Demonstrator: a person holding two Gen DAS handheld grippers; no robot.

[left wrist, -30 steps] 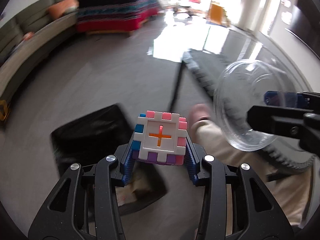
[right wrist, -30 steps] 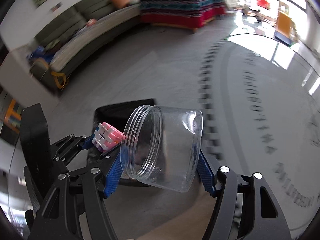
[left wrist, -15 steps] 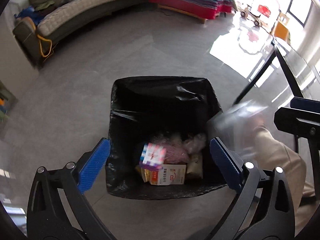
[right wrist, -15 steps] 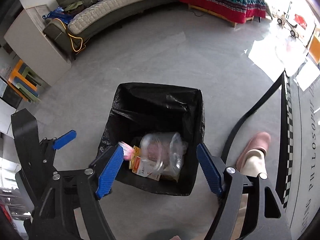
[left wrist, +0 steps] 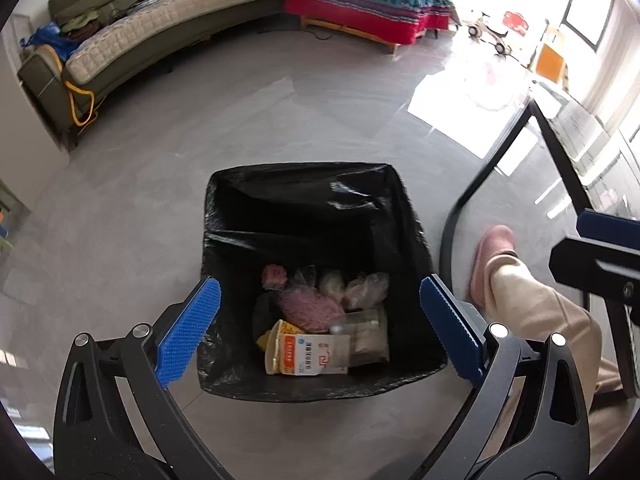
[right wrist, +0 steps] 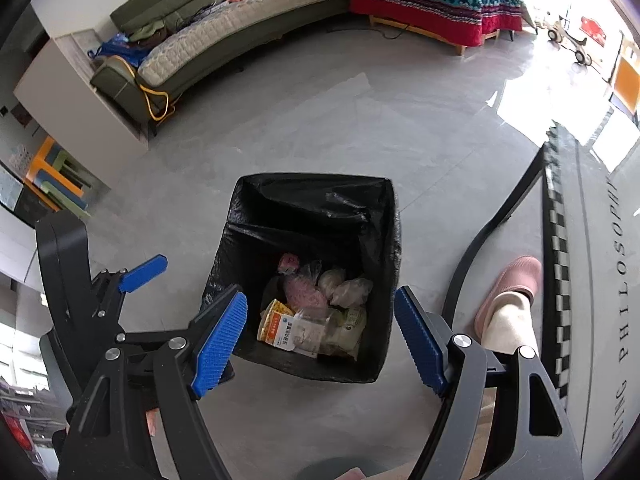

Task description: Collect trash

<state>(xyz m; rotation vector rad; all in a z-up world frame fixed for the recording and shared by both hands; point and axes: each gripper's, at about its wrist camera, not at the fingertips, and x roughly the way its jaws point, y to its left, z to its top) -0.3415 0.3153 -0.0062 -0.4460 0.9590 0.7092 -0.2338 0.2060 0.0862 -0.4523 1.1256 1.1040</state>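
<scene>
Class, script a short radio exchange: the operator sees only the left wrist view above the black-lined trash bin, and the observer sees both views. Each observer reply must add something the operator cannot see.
Operator: I see only a bit of the right gripper at my edge. Is it carrying anything?
Observer: No. It is wide open and empty above the bin.
Operator: What's on the grey surface right of the slipper?
Observer: Black lettering reading "PHILOSOPH" runs along it, beside a black-and-white checkered strip.
</scene>
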